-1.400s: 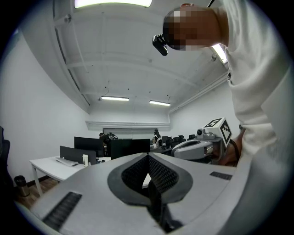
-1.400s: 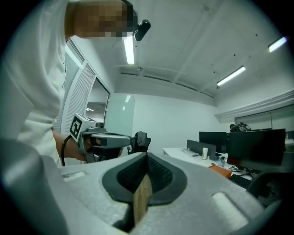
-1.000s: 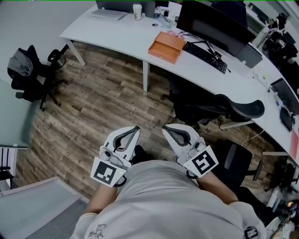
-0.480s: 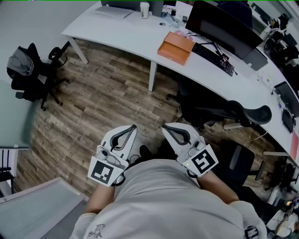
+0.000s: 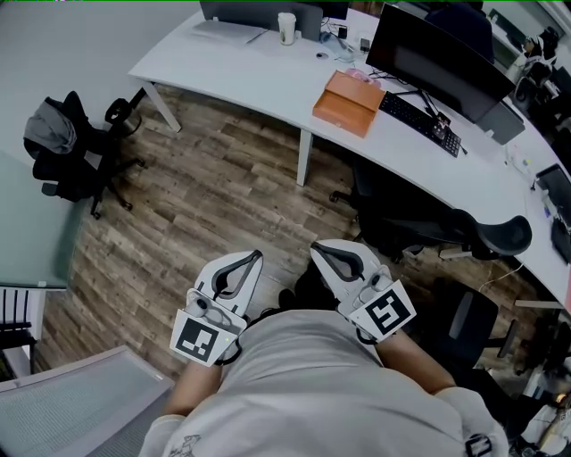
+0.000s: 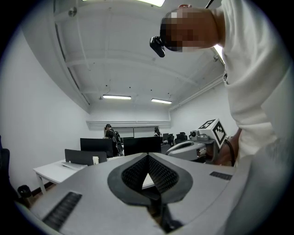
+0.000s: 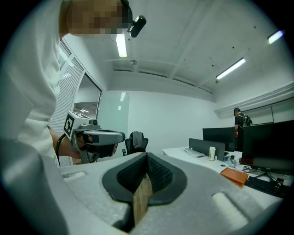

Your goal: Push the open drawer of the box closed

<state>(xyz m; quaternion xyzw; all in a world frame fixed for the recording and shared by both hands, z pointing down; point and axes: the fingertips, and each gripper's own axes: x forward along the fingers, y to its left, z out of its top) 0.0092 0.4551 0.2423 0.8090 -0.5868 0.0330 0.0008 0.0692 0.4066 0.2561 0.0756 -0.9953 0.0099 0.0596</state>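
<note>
An orange box (image 5: 350,102) lies on the white desk (image 5: 250,67) far ahead, in front of a monitor; from here I cannot tell how its drawer stands. The same box (image 7: 234,176) shows small at the right of the right gripper view. Both grippers are held close against the person's chest, high above the wooden floor and far from the box. My left gripper (image 5: 257,256) is shut with nothing in it, its tips meeting (image 6: 148,156). My right gripper (image 5: 314,246) is shut too and holds nothing (image 7: 146,156). Each gripper view shows the other gripper alongside.
A black office chair (image 5: 419,223) stands between me and the desk, another (image 5: 76,156) with a grey garment at the left. On the desk are a monitor (image 5: 433,58), a keyboard (image 5: 419,116) and a paper cup (image 5: 286,28). A grey surface (image 5: 71,402) lies at lower left.
The desk and box have shifted rightward and lower in the head view as the person moves. Both grippers stay shut against the chest.
</note>
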